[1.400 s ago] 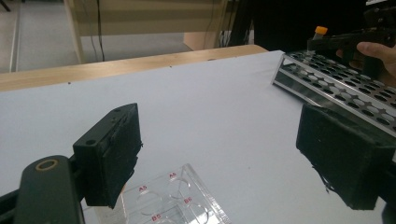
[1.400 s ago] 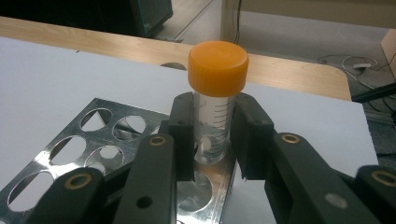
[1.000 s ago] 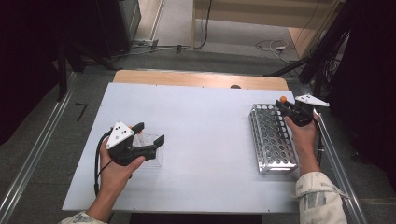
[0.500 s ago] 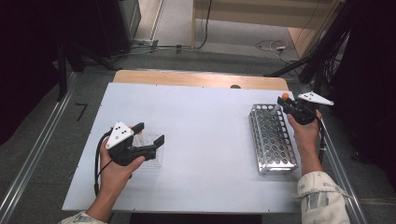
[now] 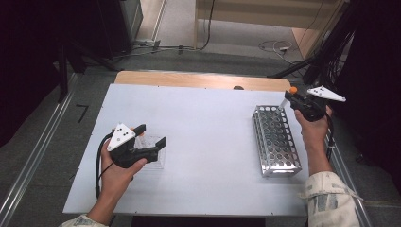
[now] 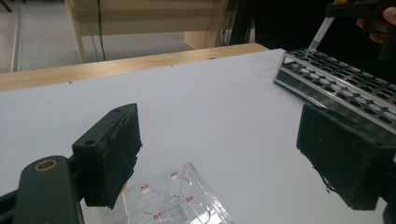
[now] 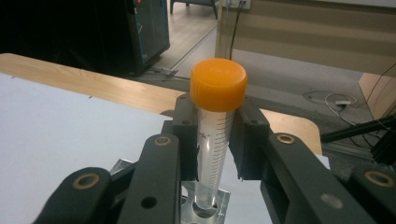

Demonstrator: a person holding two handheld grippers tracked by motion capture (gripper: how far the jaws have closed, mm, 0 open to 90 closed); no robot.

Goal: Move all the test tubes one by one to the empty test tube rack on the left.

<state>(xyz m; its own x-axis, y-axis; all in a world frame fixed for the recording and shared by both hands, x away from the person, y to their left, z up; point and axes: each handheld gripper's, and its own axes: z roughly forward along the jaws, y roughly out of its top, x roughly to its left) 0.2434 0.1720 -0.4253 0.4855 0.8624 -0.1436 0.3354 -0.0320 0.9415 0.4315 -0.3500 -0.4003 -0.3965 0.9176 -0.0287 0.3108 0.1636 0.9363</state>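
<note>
High view: one rack (image 5: 276, 141), one tube (image 5: 287, 97), one wellplate (image 5: 152, 151).

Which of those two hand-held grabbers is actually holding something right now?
The right gripper: its jaws are shut on the orange-capped tube, over the far corner of the metal rack. The left gripper is open, above the clear well plate.

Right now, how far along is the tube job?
Done: nothing looks racked yet; the metal tube rack appears empty. In hand: the right gripper clamps an orange-capped clear tube, its tip at a far-corner rack hole. Left: seat and release it. The left gripper hangs open over a clear plastic well plate.
</note>
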